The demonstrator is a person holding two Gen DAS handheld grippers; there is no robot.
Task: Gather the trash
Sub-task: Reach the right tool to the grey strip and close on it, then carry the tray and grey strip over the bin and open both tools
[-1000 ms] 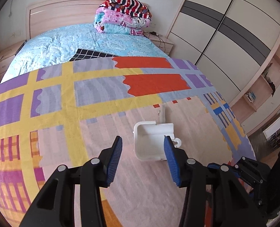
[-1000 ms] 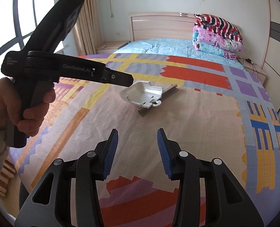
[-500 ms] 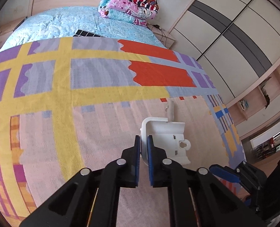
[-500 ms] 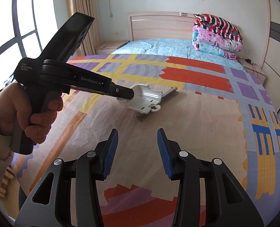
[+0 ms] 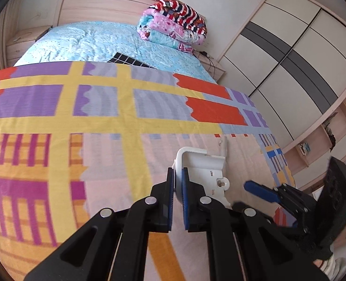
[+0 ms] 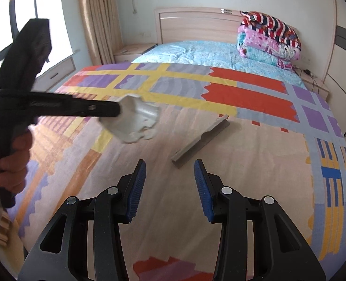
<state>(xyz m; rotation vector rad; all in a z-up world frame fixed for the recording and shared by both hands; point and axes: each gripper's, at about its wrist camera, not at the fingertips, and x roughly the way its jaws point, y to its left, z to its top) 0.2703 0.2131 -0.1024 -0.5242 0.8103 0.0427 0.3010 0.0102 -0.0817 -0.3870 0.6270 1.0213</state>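
My left gripper (image 5: 177,182) was clenched on the near-left wall of the white plastic housing (image 5: 203,171), one blue pad inside the shell and one outside. In the right wrist view the housing (image 6: 135,121) hung clear of the patterned blanket (image 6: 254,159), blurred, at the left of the scene.

Handling, as I judged it: a thin-walled moulded shell, stiff and light, smooth enough to pivot in a one-wall pinch. The wall near a corner seemed the best purchase; the tabbed edge with the keyhole slot looked too frail to squeeze.

Further right, the grey metal strip (image 6: 201,140) lay flat on the blanket, just beyond my right gripper (image 6: 170,182), whose fingers stood released and wide, holding nothing. The strip looked rigid, thin and low-lying; I would take it across its narrow width near the middle, and expect it to slide on the pads.

Containers: no bin or bag appeared in either view. The housing's cavity, open toward me, held nothing I could see.
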